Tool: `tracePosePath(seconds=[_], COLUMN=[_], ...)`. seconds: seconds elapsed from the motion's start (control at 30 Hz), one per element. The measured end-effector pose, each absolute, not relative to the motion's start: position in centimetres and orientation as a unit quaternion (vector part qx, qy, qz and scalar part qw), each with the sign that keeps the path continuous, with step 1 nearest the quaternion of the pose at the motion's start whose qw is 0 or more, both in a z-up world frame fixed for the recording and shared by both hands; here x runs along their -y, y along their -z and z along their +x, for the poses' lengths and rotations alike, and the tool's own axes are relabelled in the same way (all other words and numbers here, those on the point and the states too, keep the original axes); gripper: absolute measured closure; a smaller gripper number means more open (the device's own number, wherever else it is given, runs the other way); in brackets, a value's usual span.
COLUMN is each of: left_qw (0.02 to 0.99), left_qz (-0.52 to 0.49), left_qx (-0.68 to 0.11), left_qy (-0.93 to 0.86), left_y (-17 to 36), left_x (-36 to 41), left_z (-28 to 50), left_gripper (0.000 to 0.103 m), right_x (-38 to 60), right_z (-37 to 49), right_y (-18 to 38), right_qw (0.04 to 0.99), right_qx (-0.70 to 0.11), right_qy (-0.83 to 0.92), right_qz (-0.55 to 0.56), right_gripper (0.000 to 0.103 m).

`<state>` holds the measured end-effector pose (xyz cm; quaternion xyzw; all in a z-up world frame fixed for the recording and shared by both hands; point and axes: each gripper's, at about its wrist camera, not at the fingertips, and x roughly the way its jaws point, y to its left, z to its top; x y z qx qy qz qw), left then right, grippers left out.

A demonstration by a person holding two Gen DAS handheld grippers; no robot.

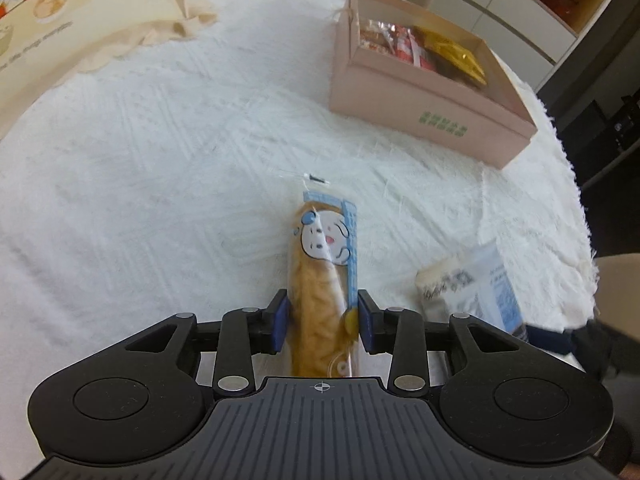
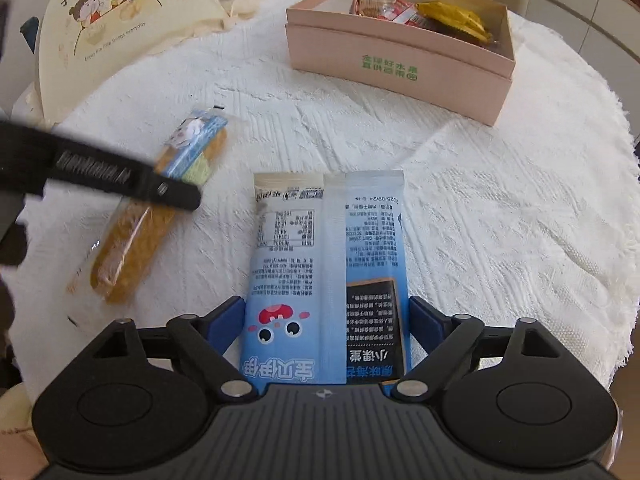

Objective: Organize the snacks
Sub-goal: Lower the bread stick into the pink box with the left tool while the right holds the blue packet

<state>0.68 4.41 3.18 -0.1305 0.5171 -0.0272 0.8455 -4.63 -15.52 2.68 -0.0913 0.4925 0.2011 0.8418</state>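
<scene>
**A:** What did the left gripper (image 1: 322, 322) have?

**B:** A long bread stick snack (image 1: 320, 276) in a clear wrapper with a cartoon face. It ran straight out between the blue pads (image 1: 280, 320), and both pads looked to be pressing its sides, so I read it as clamped. The near end of the wrapper was hidden under the gripper body. In the right wrist view the same snack lay on the white cloth (image 2: 480, 220), with the left gripper's black finger crossing its middle and blurred.

**A:** And the right gripper (image 2: 326, 320)?

**B:** Its jaws stood wide, with a blue snack packet (image 2: 326, 264) lying flat on the cloth between them, printed back upward. There seemed to be a sliver of gap at each side, though the packet's lower edge was covered by the gripper, so I would call it apart rather than gripping. From the left wrist view that packet was only a smeared shape at the right edge.

**A:** Where was the box?

**B:** The pink box (image 2: 400, 60) sat open at the far side of the table, well apart from both snacks. It held red and gold wrapped snacks (image 2: 452, 20); its near wall hid whatever lay lower. A cream bag (image 2: 120, 20) with cartoon children stood at the far left, partly cut off.
</scene>
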Motion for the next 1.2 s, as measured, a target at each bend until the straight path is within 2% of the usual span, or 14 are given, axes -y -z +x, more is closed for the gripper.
tracePosePath(seconds=[0.07,0.33,0.5,0.57,0.73,1.07,1.2], left_qw=[0.845,0.843,0.849,0.850,0.852,0.850,0.857], left_qz=[-0.133,-0.144,-0.134,-0.131,-0.127,-0.124,-0.140], left_qx=[-0.517,-0.513,-0.507,-0.507,-0.504,-0.509,-0.491], left_qy=[0.034,0.067,0.066,0.064,0.059,0.053,0.066], left_y=[-3.1,-2.6,-2.7,-2.7,-2.7,-2.7,-4.4], left_x=[-4.4,-5.0,-4.5,-4.5,-4.2,-4.0,-4.1], left_z=[0.9,-0.6,-1.1,-1.1,-1.1,-0.9,-1.3], left_gripper=[0.064,0.065,0.065,0.065,0.064,0.064,0.068], right_x=[15.2,14.8,15.7,16.0,16.5,18.8,20.0], right_z=[-5.2,-4.9,-4.5,-3.9,-3.5,-3.7,-3.6], right_y=[-2.2,-2.0,-2.6,-2.6,-3.9,-10.4,-11.9], right_qw=[0.841,0.831,0.842,0.845,0.846,0.876,0.889], right_qx=[-0.490,-0.500,-0.485,-0.485,-0.478,-0.419,-0.397], right_qy=[-0.203,-0.211,-0.211,-0.202,-0.212,-0.229,-0.220], right_qz=[-0.109,-0.120,-0.105,-0.097,-0.104,-0.065,-0.055], right_gripper=[0.000,0.000,0.005,0.013,0.023,0.023,0.023])
